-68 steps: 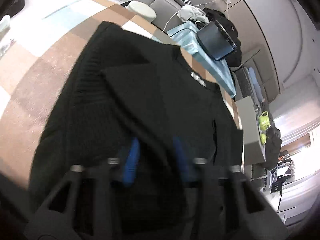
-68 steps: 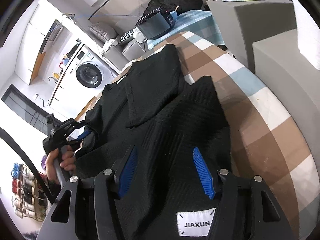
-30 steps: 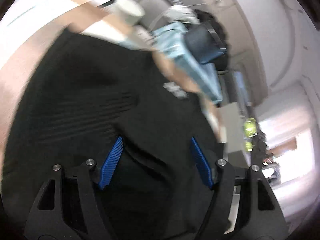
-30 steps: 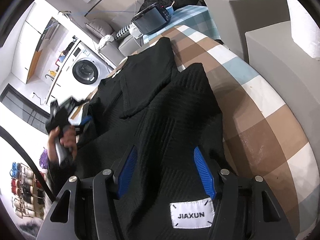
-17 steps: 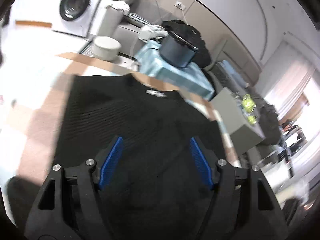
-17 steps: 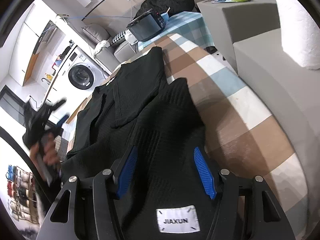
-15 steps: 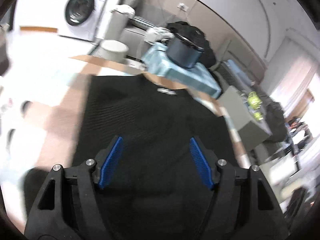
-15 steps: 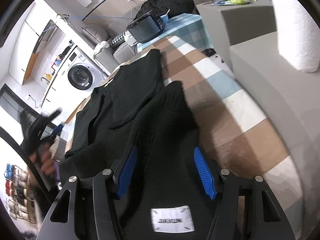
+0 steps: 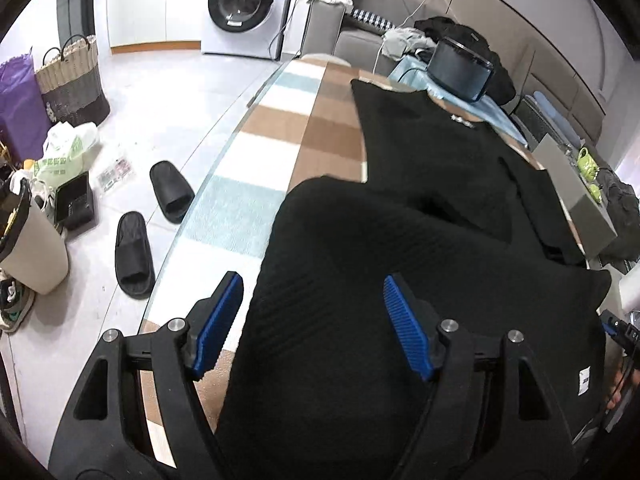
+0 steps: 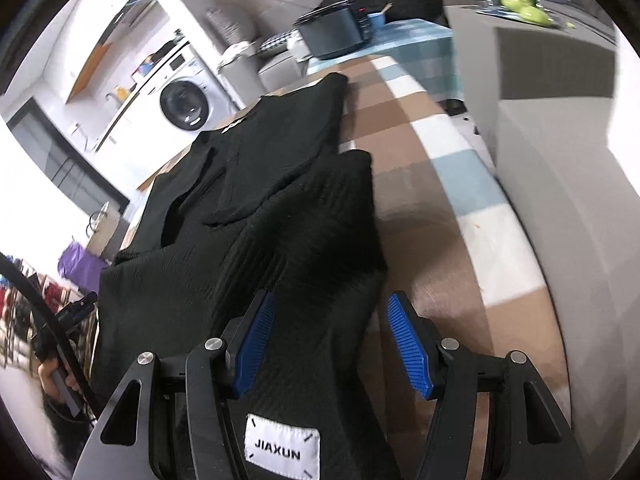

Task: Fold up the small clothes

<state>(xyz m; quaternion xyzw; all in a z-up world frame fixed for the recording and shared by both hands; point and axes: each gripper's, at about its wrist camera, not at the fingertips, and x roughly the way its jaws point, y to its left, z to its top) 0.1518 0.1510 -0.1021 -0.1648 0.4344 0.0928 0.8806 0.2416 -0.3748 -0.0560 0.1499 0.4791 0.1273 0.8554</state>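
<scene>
A black ribbed knit sweater (image 9: 420, 248) lies on a table with a brown, white and blue checked cloth (image 9: 280, 148). Its neck label points to the far end and one sleeve is folded across the body. My left gripper (image 9: 312, 324) is open over the hem's left corner, which lies between the blue pads. My right gripper (image 10: 332, 340) is open over the hem's right corner (image 10: 320, 280); a white JIAXUN label (image 10: 282, 452) shows on the fabric below it. Neither pair of pads pinches the cloth.
Grey boxes (image 10: 552, 92) stand close along the table's right side. A dark appliance (image 9: 460, 68) sits on a blue cloth beyond the far end. Slippers (image 9: 134, 252), bags, a basket (image 9: 72, 80) and a washing machine (image 9: 240, 0) are on the floor to the left.
My left gripper let go of the sleeve it held, opened, and swung back from the sweater's middle to the near hem's left corner. My right gripper stayed open and shifted slightly right over the hem.
</scene>
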